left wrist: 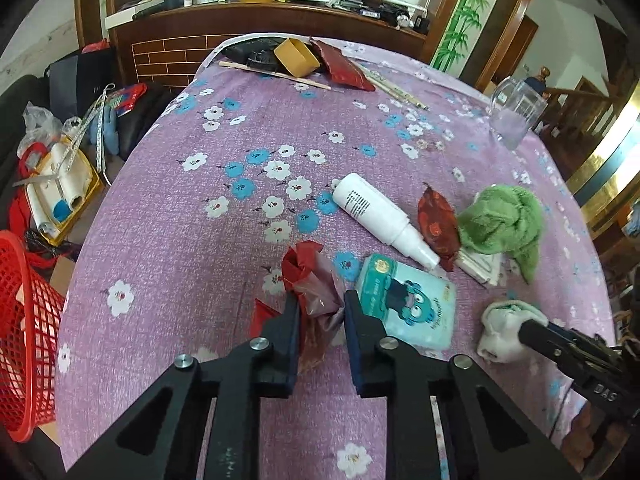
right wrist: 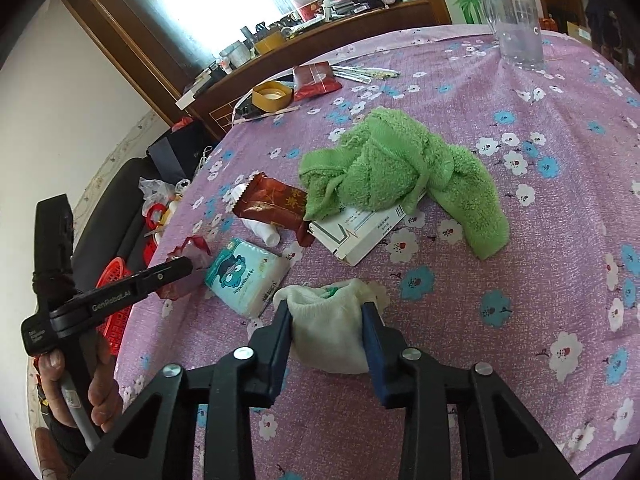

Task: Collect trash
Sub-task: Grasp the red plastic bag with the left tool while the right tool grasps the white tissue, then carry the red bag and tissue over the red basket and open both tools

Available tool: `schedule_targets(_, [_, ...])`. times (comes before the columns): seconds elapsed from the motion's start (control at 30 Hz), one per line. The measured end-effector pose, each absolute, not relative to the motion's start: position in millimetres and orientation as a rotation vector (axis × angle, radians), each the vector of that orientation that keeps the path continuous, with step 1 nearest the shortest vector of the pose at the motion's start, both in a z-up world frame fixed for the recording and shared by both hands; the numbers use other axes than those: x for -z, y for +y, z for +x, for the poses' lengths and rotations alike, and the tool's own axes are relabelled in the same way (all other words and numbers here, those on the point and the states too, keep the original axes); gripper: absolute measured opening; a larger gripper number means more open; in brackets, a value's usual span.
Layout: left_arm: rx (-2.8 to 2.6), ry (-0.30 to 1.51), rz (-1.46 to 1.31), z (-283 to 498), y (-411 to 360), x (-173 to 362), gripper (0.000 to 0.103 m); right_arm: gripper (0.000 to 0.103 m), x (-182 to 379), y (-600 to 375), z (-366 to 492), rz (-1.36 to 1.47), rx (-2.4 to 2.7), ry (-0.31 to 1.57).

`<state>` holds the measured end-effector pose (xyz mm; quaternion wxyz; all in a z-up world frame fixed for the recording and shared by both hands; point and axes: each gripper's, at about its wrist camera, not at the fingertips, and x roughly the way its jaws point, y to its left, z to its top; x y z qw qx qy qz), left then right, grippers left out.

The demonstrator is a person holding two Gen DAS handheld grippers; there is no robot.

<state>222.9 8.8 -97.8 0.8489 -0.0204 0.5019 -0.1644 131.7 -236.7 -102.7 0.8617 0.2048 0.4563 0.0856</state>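
Both claws are loaded: left claw [left wrist: 320, 312] pinches a crumpled red wrapper [left wrist: 310, 280], right claw [right wrist: 326, 320] a white wad [right wrist: 332, 328]. Red basket [left wrist: 24, 328] waits at nine o'clock; nothing seems binned yet.

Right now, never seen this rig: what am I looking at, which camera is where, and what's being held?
No robot: a person carries a hand-held gripper in each hand, each with a fisheye camera looking along its fingers. The left view shows the left hand-held gripper closed on a crumpled red wrapper. The right view shows the right hand-held gripper closed on a white wad. On the purple flowered tablecloth lie a tissue pack, white bottle, green towel and clear mug. A red basket stands beside the table.
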Motion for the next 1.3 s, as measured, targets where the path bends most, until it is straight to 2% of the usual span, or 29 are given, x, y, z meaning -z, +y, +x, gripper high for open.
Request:
schedule_targets(0.6, [0.413,0.943,-0.181,154,53,29,0.021,0.033,51,-206,98,0.407,-0.283,0.850])
schedule_targets(1.3, [0.399,0.809,-0.233,96,99,-21,0.021,0.033,-13,-159,65,0.323,-0.387,0.710])
